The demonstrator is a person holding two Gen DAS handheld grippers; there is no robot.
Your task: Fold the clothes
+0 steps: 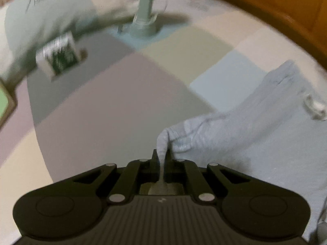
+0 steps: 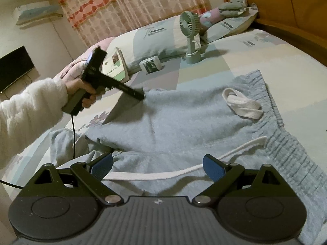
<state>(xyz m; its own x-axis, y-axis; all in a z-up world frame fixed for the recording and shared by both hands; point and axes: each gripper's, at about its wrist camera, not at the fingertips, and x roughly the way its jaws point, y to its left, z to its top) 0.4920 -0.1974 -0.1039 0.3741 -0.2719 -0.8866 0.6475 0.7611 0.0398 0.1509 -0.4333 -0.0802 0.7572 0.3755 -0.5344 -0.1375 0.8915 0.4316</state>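
Observation:
Light blue fleece trousers [image 2: 184,122] with a ribbed waistband and a white drawstring [image 2: 241,104] lie spread on the patchwork bed sheet [image 1: 114,106]. My left gripper [image 1: 161,155] is shut on a pinched fold at the edge of the trousers [image 1: 245,126], and the cloth rises in a ridge from its tips. In the right wrist view a hand [image 2: 81,90] in a white fluffy sleeve holds that left gripper [image 2: 143,96] at the garment's far left edge. My right gripper [image 2: 157,166] hovers open over the near part of the trousers, with the drawstring running between its blue pads [image 2: 212,166], untouched.
A small green fan [image 2: 191,40] stands on the bed beyond the trousers, with a small box [image 2: 151,64] and a green-and-white book [image 2: 114,67] to its left. Pillows [image 2: 143,38] lie behind them. A wooden headboard [image 2: 286,10] curves along the right side.

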